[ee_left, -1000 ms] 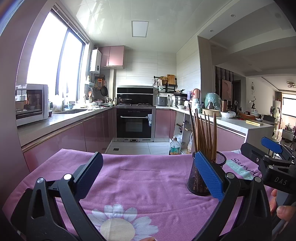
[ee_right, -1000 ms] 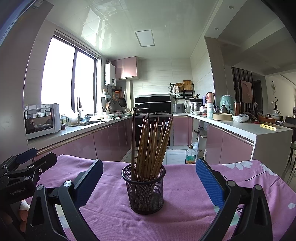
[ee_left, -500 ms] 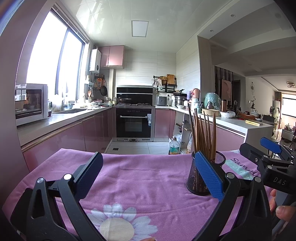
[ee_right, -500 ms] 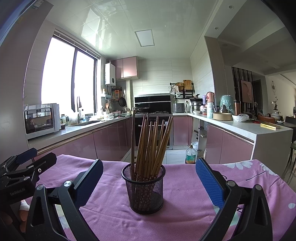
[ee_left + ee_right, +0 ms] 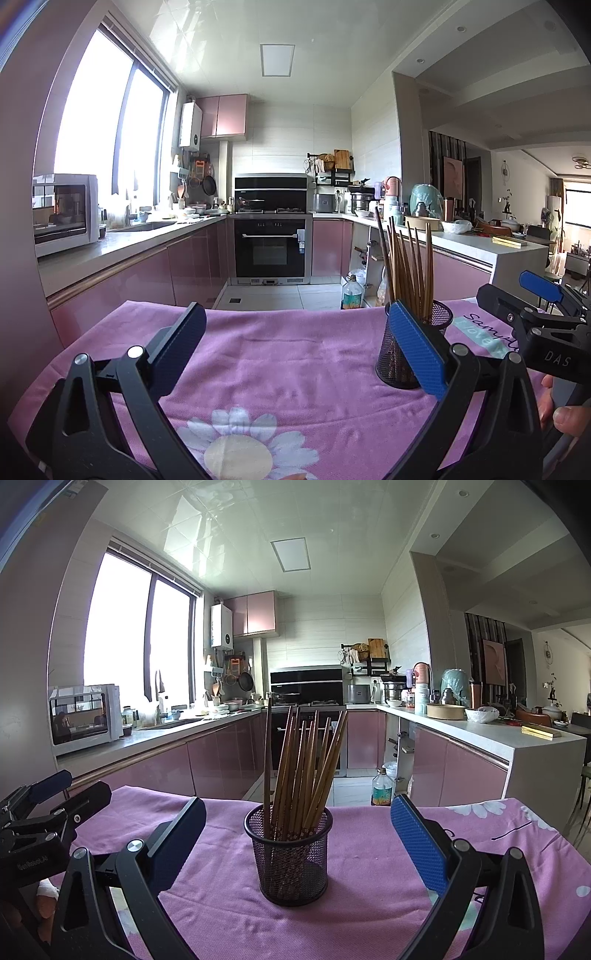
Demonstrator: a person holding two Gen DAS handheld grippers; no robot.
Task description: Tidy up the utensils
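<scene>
Hovering low over the purple cloth (image 5: 369, 886), the right gripper (image 5: 295, 843) has its jaws spread wide and empty, and the mesh cup (image 5: 291, 853) stands on the cloth dead ahead of them, centred in the gap but a little beyond the blue pads (image 5: 417, 845), touching neither. From that cup the chopsticks (image 5: 306, 764) rise as one bundle, long axes close to upright and fanning slightly to the right, with one darker stick on the cup's left side standing almost vertical.

The left gripper (image 5: 295, 354), also wide open and holding nothing, faces bare cloth; from its view the cup (image 5: 410, 354) sits off to the right, partly hidden behind its right pad, with the right gripper (image 5: 532, 306) further right again.

My reading is that the right hand is better placed: the cup lies straight in front of it, while the left would have to swing right across the cloth. Since the sticks stand upright and the jaws close sideways, a grasp on a stick would likely mean rising above the cup's rim first.

Beyond the cup lies the kitchen floor, then the oven (image 5: 306, 716) against the far wall.
</scene>
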